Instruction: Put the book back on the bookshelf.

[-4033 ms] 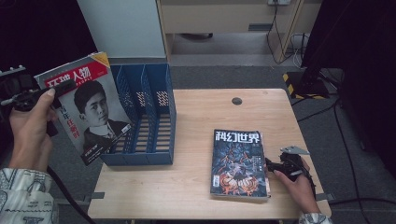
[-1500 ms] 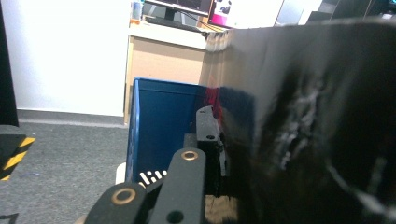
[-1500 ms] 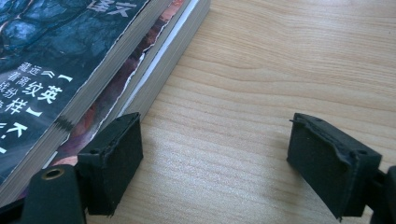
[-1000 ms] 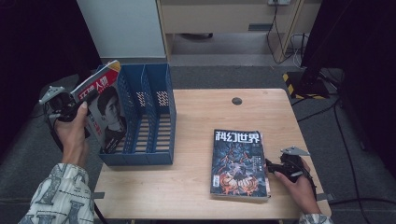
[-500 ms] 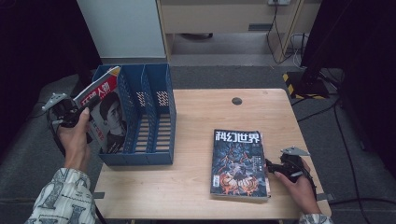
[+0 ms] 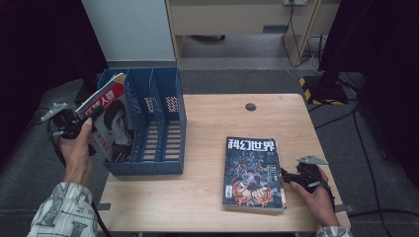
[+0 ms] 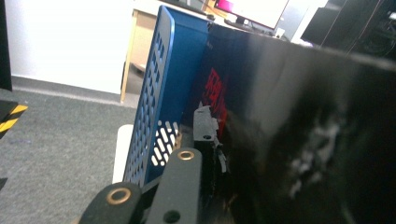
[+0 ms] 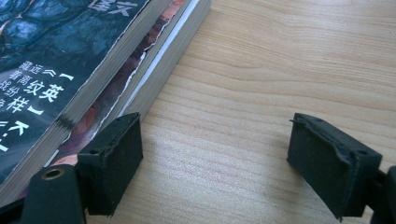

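Since the earlier frames, the left gripper (image 6: 74, 129) has lowered one magazine (image 6: 111, 121) into the leftmost of three slots in the blue file rack (image 6: 170, 123), jaws clenched on it. A stack of magazines (image 6: 252, 173) lies on the table (image 6: 207, 197). Beside it, the right gripper (image 8: 215, 163) rests released.

— What is blocked at the blue file rack (image 6: 163, 123)?
— Its leftmost slot is taken up by the portrait magazine (image 6: 111, 123); the two slots beside it are left free.
— And the table (image 6: 207, 192)?
— Bare wood is left between rack and magazine stack (image 6: 252, 173).
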Demonstrator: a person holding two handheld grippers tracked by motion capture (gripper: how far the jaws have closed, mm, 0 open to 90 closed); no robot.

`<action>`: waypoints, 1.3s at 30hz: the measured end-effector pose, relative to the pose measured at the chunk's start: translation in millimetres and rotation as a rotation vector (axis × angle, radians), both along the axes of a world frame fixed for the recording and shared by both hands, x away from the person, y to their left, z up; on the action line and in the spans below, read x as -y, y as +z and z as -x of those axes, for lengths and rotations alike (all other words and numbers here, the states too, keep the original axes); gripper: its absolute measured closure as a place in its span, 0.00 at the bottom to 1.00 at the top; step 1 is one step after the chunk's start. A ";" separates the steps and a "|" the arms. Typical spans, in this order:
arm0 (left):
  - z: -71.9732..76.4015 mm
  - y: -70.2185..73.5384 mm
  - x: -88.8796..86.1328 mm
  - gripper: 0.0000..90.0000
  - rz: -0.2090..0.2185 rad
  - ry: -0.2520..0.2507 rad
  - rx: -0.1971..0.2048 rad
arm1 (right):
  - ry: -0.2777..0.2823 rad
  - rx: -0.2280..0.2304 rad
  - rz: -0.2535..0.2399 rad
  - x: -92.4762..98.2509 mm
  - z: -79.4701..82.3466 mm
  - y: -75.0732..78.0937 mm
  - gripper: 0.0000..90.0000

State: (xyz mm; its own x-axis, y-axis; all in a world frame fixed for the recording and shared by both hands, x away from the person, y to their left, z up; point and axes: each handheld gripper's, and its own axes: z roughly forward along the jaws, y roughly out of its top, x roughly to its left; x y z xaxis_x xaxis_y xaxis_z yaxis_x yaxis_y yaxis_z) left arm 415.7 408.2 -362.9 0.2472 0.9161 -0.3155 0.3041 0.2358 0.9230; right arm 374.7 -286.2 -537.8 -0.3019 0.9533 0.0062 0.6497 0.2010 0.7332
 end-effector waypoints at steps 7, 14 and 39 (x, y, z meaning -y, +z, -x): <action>3.7 0.0 -2.8 0.91 0.001 0.008 -0.039 | 0.000 -0.001 0.000 0.0 0.0 0.0 0.20; 7.9 0.1 -11.7 0.91 -0.009 0.032 -0.096 | 0.001 -0.001 -0.001 0.1 0.0 0.0 0.20; 7.0 2.9 -20.4 0.91 -0.008 0.034 -0.151 | 0.001 -0.001 -0.001 0.0 0.0 0.0 0.20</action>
